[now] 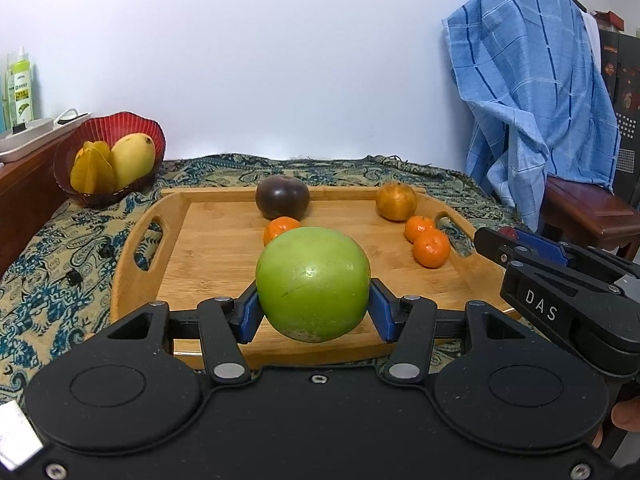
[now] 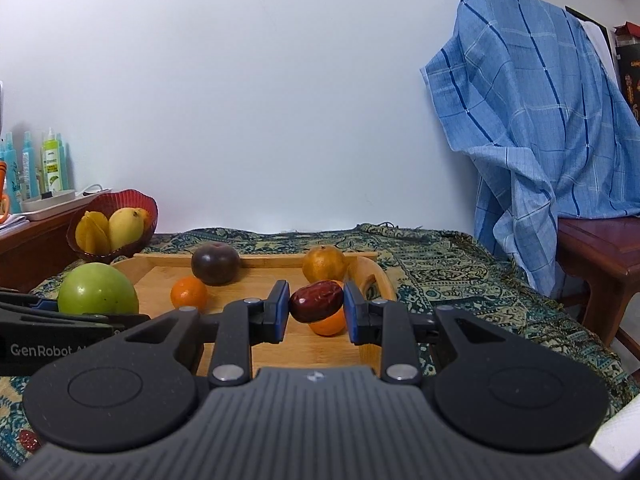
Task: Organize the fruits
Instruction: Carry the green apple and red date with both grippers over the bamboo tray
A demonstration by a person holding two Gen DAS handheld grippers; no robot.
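While both hands carry fruit above wooden tray (image 1: 176, 276): left gripper (image 1: 313, 309) grips round green apple (image 1: 313, 284); right gripper (image 2: 316, 312) clamps wrinkled dark-red date (image 2: 317, 301). Red ribbed bowl (image 1: 154, 136) lies far-left, probably target; left hand nearer.

Left gripper (image 1: 313, 305), right gripper (image 2: 316, 307) clamped

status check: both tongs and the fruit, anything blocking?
Left tongs shut on green apple. Right tongs shut on red date. Both held over wooden tray; tangerines and dark plum there. Nothing blocking.
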